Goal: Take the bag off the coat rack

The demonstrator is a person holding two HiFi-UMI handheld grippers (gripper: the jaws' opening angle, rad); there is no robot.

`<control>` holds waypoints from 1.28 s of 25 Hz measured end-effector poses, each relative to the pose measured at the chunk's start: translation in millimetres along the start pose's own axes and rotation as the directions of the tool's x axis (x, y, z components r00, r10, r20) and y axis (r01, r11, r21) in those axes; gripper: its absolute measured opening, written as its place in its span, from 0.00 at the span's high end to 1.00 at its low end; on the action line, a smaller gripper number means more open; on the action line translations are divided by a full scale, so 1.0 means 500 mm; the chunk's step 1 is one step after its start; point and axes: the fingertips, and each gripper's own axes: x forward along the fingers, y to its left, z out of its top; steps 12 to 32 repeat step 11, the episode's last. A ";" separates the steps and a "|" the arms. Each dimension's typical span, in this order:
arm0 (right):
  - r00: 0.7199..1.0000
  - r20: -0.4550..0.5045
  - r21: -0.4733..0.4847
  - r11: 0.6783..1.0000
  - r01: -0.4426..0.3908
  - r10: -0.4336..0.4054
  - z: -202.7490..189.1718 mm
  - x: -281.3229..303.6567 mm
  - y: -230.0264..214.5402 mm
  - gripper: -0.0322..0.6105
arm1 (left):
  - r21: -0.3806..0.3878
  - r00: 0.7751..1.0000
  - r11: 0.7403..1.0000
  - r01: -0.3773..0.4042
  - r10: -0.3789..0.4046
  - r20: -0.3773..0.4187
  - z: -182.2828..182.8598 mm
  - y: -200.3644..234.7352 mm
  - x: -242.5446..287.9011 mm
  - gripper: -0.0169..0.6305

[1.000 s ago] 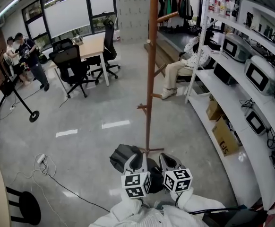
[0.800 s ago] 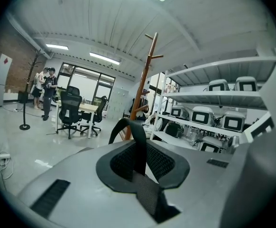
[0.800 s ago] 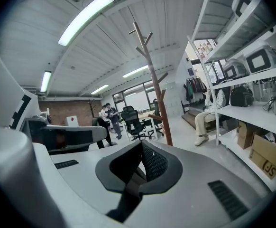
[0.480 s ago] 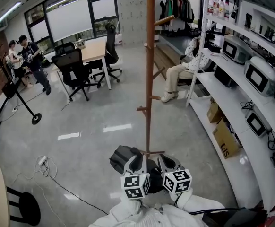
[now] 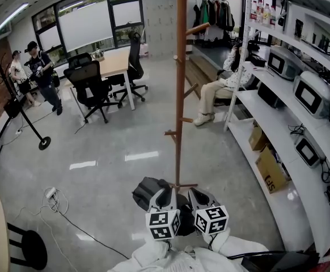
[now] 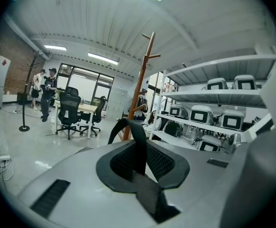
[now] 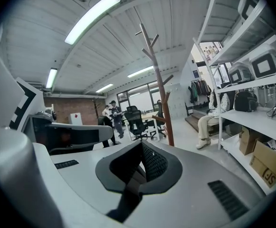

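The brown wooden coat rack [image 5: 180, 84] stands in mid-floor, its pole rising out of the top of the head view. A dark grey bag [image 5: 147, 190] hangs low beside the rack's base, just ahead of both grippers. My left gripper [image 5: 164, 195] is shut on the bag's black strap [image 6: 139, 139], which loops up out of the jaws in the left gripper view. My right gripper [image 5: 197, 195] sits close beside the left one with its jaws together. No strap shows past its tips [image 7: 140, 167]. The rack's pegs [image 5: 197, 28] carry nothing.
White shelving [image 5: 301, 118] with microwaves and cardboard boxes runs along the right. A seated person [image 5: 219, 86] is behind the rack. A desk with office chairs [image 5: 91, 84], two standing people [image 5: 34, 75] and a second rack [image 5: 17, 109] are at the far left. A cable [image 5: 57, 205] lies on the floor.
Both grippers and the bag sit slightly lower in the head view, in the same grip. The view has tilted up a little. The standing people have shifted a bit.
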 end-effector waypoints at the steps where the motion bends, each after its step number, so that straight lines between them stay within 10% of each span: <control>1: 1.000 -0.002 -0.001 1.000 0.000 0.000 -0.001 -0.001 0.000 0.93 | 0.000 1.000 1.000 0.000 0.000 -0.001 -0.001 0.000 -0.001 0.90; 32: 1.000 -0.008 -0.002 1.000 0.003 -0.003 -0.010 -0.024 0.000 0.93 | 0.000 1.000 1.000 -0.006 0.006 -0.024 -0.022 -0.006 -0.014 0.90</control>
